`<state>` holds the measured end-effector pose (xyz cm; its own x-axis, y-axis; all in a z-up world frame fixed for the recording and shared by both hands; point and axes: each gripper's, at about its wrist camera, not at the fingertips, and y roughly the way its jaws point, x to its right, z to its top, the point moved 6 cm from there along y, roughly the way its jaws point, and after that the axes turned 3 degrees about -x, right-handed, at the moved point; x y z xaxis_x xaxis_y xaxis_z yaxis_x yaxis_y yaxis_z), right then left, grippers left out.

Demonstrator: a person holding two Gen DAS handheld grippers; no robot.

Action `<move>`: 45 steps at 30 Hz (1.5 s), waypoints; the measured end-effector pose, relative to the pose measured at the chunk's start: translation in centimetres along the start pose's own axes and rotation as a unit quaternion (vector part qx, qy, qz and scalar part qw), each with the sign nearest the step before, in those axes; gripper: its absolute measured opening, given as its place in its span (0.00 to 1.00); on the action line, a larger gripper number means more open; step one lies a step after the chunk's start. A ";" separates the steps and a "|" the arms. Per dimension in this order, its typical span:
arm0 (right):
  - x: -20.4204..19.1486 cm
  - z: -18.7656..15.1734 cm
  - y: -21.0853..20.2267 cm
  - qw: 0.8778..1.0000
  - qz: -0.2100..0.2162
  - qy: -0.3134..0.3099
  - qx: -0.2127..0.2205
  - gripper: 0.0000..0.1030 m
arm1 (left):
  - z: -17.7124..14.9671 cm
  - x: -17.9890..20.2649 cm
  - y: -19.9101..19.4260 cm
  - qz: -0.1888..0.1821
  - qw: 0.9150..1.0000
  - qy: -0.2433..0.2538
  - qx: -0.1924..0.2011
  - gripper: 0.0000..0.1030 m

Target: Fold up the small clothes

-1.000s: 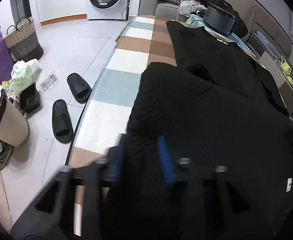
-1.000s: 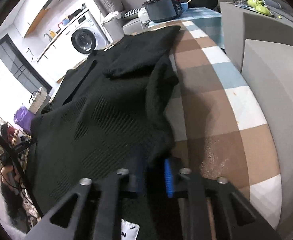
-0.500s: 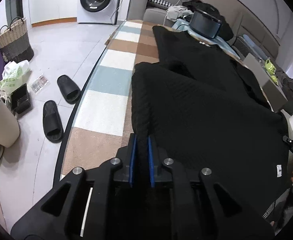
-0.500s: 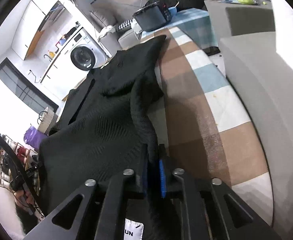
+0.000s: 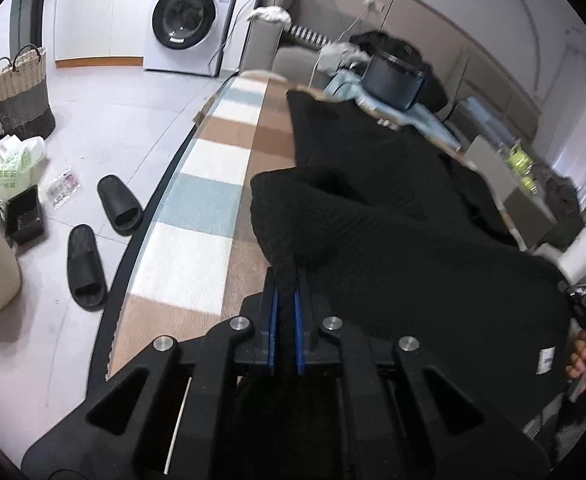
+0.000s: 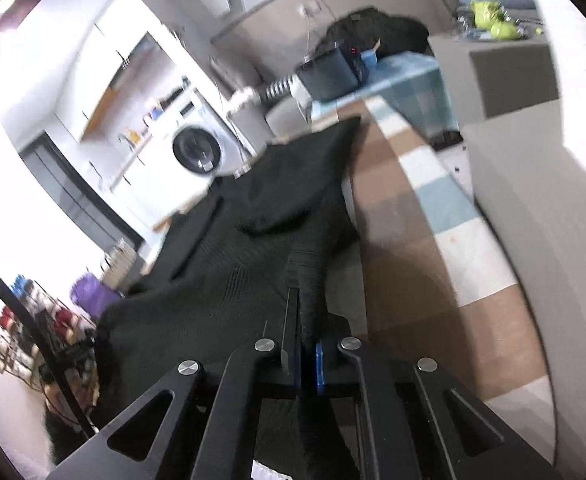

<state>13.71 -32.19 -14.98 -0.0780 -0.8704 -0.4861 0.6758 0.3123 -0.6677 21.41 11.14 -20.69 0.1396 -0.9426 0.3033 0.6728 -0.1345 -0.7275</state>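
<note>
L gripper [image 5: 286,312] pinching black knit garment [image 5: 393,216] edge btwn blue pads; R gripper [image 6: 307,344] clamped on another fold, rest draped ahead over checked cloth [image 5: 209,200]

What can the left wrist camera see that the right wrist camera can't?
Only the left wrist view shows two black slippers and a woven basket on the floor. Only the right wrist view shows a purple bag and the grey sofa side. Both show the black garment, the checked blanket and the washing machine, each gripper, left gripper and right gripper, shut on cloth.
</note>
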 end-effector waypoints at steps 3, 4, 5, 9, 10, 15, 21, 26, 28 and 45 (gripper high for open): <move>-0.2 -0.5 -1.2 1.000 0.010 -0.007 0.007 0.04 | -0.8 0.3 -2.8 -0.009 1.000 0.000 0.025 0.04; -0.3 -0.7 -1.6 1.000 0.016 -0.011 0.007 0.04 | -1.1 0.4 -3.5 -0.012 0.999 -0.001 0.031 0.04; -0.5 -1.1 -2.2 0.999 0.026 -0.017 0.008 0.04 | -1.5 0.5 -4.4 -0.015 0.999 -0.001 0.037 0.04; -1.7 -1.7 -4.4 0.997 0.061 -0.037 0.018 0.04 | -2.2 0.7 -7.1 -0.020 0.998 0.000 0.055 0.04; -2.1 -1.7 -5.0 0.996 0.071 -0.043 0.024 0.04 | -2.2 0.8 -7.7 -0.020 0.998 0.001 0.058 0.04; -2.9 0.0 -6.6 0.995 0.068 -0.050 0.052 0.04 | -0.7 0.6 -8.5 -0.025 0.997 0.000 0.068 0.04; -2.2 3.2 -3.8 0.998 0.027 -0.005 0.052 0.04 | 3.5 0.7 -5.7 -0.034 0.997 -0.006 0.064 0.04; -1.1 6.5 0.2 0.998 -0.018 0.045 0.050 0.04 | 7.4 0.7 -0.7 -0.025 0.999 -0.018 0.044 0.04; -0.8 7.5 1.8 0.997 -0.036 0.056 0.045 0.04 | 8.5 0.5 1.6 -0.022 0.999 -0.028 0.031 0.04; 4.7 4.8 6.9 0.991 -0.082 0.080 -0.074 0.51 | 6.0 -0.8 9.3 0.000 0.996 -0.061 -0.066 0.57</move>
<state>21.53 -35.95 -19.14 -0.3014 -0.8460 -0.4398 0.5312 0.2340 -0.8143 31.94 12.50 -24.04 0.2327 -0.8997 0.3694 0.5727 -0.1802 -0.7997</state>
